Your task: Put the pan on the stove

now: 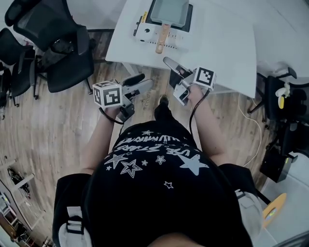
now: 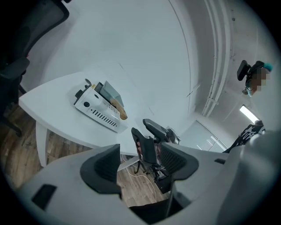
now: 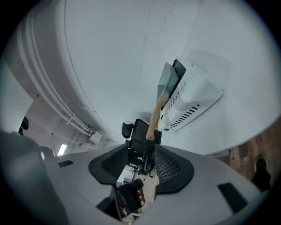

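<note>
**Fingers apart on the left gripper and the right gripper; pan on the stove**

Each gripper's two fingers stand spread with nothing between them. Both grippers hang short of the stove, over the wooden floor, off the near edge of the white table that carries the stove. The pan lies on top of the stove. Its wooden handle reaches past the stove's near edge toward the grippers. The head view cuts off the pan's far end at the top of the frame. Both gripper views catch the pan at a shallow angle, so its inside is hard to make out.
</note>
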`<action>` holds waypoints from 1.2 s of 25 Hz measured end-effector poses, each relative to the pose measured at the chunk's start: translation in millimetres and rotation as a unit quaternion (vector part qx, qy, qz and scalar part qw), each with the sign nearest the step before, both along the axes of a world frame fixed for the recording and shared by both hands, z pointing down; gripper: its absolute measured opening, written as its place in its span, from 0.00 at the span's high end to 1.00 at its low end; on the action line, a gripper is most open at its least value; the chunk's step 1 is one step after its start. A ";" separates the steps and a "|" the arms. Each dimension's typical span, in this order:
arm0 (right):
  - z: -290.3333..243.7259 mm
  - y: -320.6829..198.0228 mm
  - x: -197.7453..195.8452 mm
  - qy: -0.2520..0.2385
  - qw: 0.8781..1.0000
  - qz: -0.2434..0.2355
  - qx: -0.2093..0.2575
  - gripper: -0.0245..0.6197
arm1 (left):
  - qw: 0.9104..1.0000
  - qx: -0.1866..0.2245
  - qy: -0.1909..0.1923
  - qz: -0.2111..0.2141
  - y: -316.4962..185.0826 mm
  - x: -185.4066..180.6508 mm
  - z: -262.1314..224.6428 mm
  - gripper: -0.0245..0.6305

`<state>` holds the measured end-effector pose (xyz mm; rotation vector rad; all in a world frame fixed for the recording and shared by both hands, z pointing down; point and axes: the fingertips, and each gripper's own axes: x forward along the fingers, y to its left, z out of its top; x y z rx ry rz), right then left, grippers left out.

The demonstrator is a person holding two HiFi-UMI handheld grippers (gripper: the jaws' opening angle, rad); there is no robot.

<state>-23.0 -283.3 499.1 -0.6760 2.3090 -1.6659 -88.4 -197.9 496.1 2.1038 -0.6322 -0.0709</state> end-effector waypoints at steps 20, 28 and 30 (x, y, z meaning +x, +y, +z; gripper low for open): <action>-16.4 142.8 -17.2 0.118 0.991 0.040 0.046 0.94 | 0.997 0.053 -0.055 -0.018 121.9 -52.7 -14.1 0.88; -5.8 178.0 -6.1 0.150 0.987 0.039 0.043 0.95 | 0.996 0.051 -0.074 -0.001 156.2 -40.9 -6.5 0.95; -8.6 179.6 -1.6 0.157 0.985 0.039 0.052 0.94 | 0.995 0.056 -0.077 -0.001 158.0 -33.5 -8.1 0.95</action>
